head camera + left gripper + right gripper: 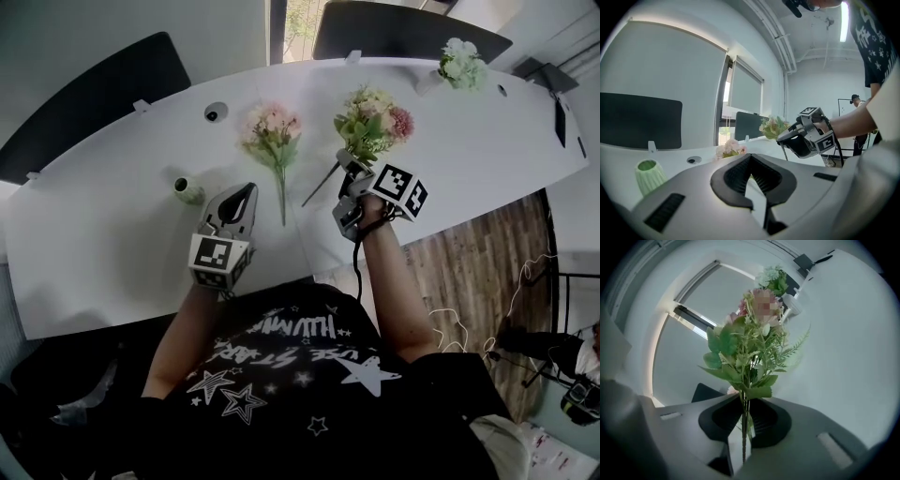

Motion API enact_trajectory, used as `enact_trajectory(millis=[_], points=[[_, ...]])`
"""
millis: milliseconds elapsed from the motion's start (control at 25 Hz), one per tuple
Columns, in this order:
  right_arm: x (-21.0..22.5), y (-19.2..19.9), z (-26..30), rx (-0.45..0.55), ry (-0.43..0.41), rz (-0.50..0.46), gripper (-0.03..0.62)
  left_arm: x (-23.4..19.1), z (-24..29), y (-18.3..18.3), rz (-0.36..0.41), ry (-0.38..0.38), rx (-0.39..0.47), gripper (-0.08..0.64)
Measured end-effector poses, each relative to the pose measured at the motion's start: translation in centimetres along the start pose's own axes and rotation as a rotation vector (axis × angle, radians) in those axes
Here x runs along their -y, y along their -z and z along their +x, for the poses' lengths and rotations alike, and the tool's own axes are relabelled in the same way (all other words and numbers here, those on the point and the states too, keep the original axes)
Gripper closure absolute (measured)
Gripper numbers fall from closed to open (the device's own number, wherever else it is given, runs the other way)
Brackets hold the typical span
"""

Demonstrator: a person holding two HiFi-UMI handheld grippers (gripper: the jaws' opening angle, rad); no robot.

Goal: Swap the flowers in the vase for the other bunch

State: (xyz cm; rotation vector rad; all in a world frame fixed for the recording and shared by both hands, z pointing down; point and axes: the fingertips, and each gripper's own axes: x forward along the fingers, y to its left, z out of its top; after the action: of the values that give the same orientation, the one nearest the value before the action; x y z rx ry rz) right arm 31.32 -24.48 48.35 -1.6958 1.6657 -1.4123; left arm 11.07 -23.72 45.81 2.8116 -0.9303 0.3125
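Over the table (pixel 112 244), bouquet (pixel 373 122) apparently clear of vase (pixel 188 190).

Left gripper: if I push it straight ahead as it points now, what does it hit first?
Probably the pink bunch lying on the table, dead ahead of the shut left gripper; depth is hard to judge.

We find upside-down white lettering on the black T-shirt (pixel 291 342), lower centre, unreadable; square coded markers mark the left gripper (pixel 246 195) and right gripper (pixel 349 164).
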Motion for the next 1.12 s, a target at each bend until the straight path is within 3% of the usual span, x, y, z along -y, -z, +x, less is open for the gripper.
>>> enact_trajectory(millis=[240, 400, 600, 960, 1120], points=[[-4.6, -0.3, -0.2, 0.004, -0.141, -0.121, 0.545, -2.2, -1.9, -0.6, 0.002, -0.101, 0.032, 0.554], [-7.8, -0.2, -0.1, -0.006, -0.228, -0.207, 0.545, -3.0, -3.9, -2.4, -0.054, -0.159, 0.079, 0.554], [-11.8, 0.1, 0.1, -0.003, -0.343, -0.295, 0.545, -4.4, -6.0, -3.5, -0.014, -0.225, 0.118, 0.552], [-17.1, 2.2, 1.3, -0.003, -0.458, -0.423, 0.543, -6.7, -8.8, -3.0, -0.012, -0.316, 0.108, 0.544], [-19.4, 3.5, 1.8, -0.012, -0.521, -0.472, 0.543, -7.2, -9.8, -3.0, -0.022, -0.347, 0.165, 0.387]])
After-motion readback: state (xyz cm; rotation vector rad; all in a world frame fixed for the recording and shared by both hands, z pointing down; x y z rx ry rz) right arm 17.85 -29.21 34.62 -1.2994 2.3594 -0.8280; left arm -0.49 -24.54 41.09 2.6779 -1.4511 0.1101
